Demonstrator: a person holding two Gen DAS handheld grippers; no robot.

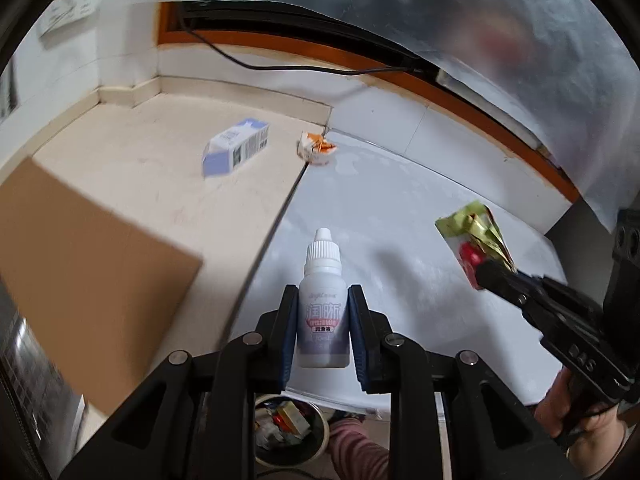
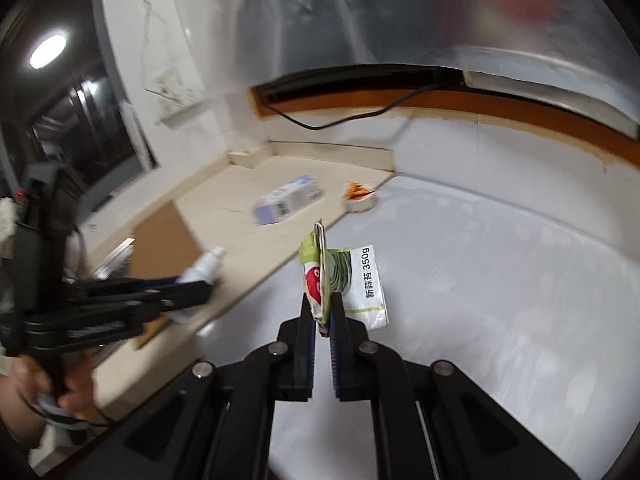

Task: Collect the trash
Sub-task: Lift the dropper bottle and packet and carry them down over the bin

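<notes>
Two grippers loaded: left gripper [image 1: 323,312] clamps dropper bottle [image 1: 323,300]; right gripper [image 2: 321,316] pinches snack wrapper [image 2: 340,280].

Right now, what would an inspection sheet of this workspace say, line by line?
Surface: white top beside a beige counter.
Job's things: dropper bottle and food wrapper are both held up; blue-and-white carton and crumpled orange wrapper lie on the counter near the seam.
Clutter: cardboard sheet on the counter.
Grippers: left gripper shut on the bottle; right gripper shut on the food wrapper.
Cables: black cable along the back wall.
Surroundings: bin with rubbish below the table edge; plastic sheeting at the back; dark window.
</notes>
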